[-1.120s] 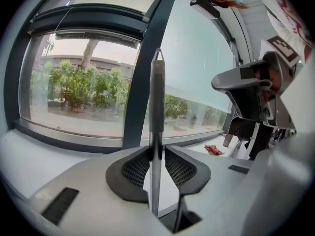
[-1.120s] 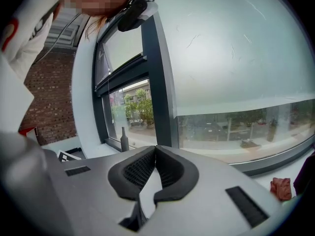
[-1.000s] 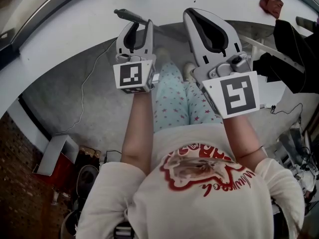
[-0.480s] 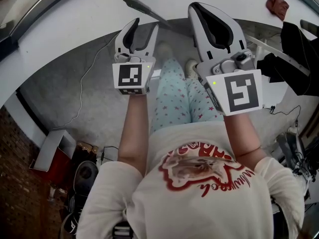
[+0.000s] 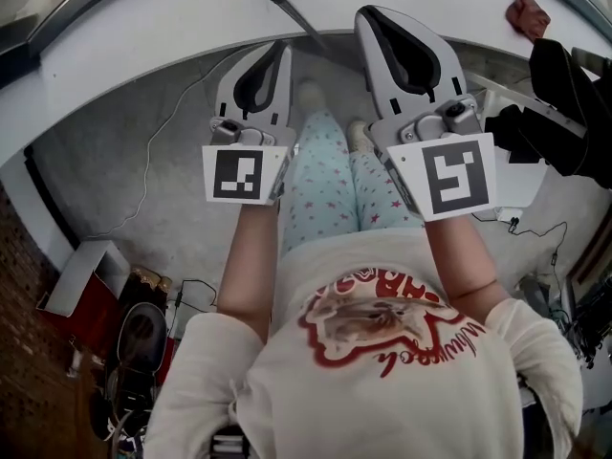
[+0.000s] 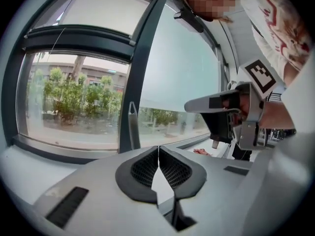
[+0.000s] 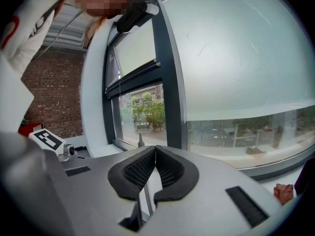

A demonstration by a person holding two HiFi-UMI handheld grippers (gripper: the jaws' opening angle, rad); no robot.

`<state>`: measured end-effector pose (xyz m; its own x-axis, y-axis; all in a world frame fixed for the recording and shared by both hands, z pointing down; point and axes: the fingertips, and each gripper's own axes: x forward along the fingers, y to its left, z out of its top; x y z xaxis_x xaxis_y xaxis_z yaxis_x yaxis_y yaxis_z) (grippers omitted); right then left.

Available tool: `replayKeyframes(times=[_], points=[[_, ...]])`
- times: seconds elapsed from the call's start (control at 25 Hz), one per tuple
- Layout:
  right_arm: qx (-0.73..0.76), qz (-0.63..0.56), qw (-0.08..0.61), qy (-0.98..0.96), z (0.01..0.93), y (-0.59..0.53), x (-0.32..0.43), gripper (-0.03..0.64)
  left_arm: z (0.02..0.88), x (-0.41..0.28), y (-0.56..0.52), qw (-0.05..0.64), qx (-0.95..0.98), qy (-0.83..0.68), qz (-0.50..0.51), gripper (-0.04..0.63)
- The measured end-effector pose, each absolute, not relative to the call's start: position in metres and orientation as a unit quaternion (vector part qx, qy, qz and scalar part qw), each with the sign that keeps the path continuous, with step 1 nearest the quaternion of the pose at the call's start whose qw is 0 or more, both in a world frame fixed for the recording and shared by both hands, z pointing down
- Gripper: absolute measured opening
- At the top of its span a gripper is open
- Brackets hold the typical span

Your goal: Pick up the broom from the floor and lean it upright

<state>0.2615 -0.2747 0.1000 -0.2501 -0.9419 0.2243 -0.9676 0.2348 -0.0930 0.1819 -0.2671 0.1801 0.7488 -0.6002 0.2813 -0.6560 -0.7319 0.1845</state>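
Your left gripper (image 5: 277, 54) and right gripper (image 5: 368, 19) are both closed and empty. The broom handle (image 5: 282, 3) is at 12 o'clock, upright by the window frame (image 6: 147, 58). The lean looks done, so next back off without bumping it.

Cream red-printed shirt (image 5: 382, 390), star-dotted pale-blue trousers (image 5: 320, 189)

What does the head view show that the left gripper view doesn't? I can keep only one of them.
Only the head view: the floor, the person's legs, a white cable. Only the left gripper view: trees outside the window. Both: the left gripper, the right gripper, the red cloth.
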Motion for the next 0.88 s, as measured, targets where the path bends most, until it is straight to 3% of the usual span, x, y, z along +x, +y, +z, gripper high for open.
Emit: replayKeyframes(times=[0.44, 0.88], points=[[0.570, 0.085, 0.038, -0.816, 0.048, -0.166, 0.263, 0.025, 0.088, 0.228, -0.151, 0.089, 0.942, -0.321, 0.050, 0.020], [0.500, 0.022, -0.004, -0.866, -0.047, -0.102, 0.221, 0.025, -0.001, 0.196, -0.053, 0.051, 0.932, -0.357, 0.020, 0.020]])
